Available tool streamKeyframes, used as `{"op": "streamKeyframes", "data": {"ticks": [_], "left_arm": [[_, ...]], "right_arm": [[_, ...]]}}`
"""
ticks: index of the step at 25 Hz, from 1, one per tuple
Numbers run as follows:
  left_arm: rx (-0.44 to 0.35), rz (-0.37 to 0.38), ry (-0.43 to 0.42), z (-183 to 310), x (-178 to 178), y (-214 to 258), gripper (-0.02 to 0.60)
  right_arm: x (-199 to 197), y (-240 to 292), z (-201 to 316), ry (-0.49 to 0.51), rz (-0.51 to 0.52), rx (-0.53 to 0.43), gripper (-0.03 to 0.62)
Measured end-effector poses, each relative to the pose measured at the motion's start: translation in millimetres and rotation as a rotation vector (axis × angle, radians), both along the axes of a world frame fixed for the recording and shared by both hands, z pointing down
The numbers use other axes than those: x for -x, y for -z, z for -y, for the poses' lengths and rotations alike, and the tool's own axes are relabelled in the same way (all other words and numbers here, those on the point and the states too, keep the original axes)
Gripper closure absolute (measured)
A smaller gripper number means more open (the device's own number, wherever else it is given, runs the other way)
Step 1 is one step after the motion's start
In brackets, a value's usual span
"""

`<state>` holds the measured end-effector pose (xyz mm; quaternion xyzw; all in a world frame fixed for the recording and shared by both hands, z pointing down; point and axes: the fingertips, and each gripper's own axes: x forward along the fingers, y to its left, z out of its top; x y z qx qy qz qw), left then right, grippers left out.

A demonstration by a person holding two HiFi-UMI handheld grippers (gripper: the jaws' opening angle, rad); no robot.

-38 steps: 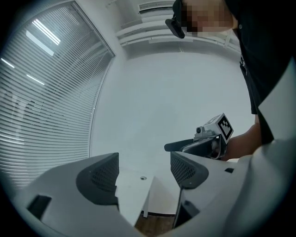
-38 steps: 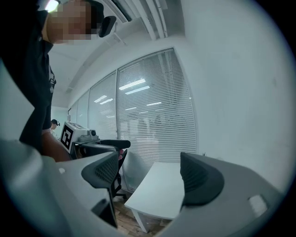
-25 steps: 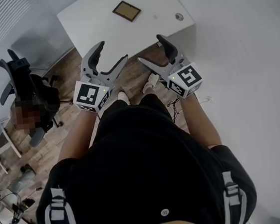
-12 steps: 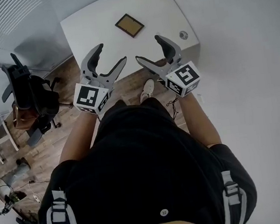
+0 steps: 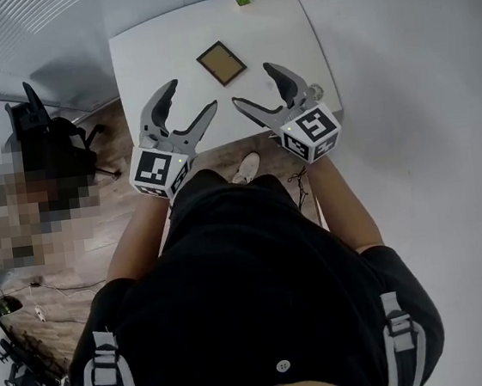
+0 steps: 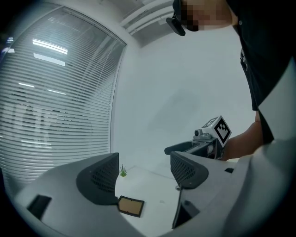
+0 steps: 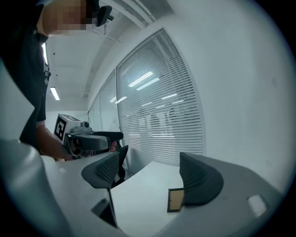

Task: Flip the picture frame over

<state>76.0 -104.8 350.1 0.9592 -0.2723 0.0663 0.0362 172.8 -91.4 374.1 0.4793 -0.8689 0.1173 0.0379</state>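
Now, picture frame [image 5: 221, 63]: flat on the white table [image 5: 155, 42], ahead of both grippers, touching neither.
Left gripper [image 5: 191, 96]: jaws apart, empty, held short of the frame.
Right gripper [image 5: 253, 84]: jaws apart, empty, also short of it.

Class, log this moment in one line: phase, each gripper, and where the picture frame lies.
phase: pre-grasp | left gripper: open, empty | right gripper: open, empty | picture frame: flat on white table, untouched, beyond both grippers
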Motion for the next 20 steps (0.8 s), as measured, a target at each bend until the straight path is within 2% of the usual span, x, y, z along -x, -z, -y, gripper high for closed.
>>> {"op": "streamKeyframes", "data": {"ticks": [9, 15, 20], "left_arm": [[0.047, 0.018, 0.093, 37.5, -13.2, -26.8, 0.23], [0.077, -0.002, 0.09, 77.1, -0.2, -46.2, 0.23], [0.098, -0.053, 0.083, 109.8, 4.1, -68.4, 0.23]], "right_arm": [[-15.3, -49.8, 49.4, 0.06, 0.0, 0.097, 0.169], [-0.9, -82.0, 89.0, 0.075, -0.026, 0.172, 0.169], [0.0, -119.8, 121.6, 0.065, -0.081, 0.228, 0.169]]}}
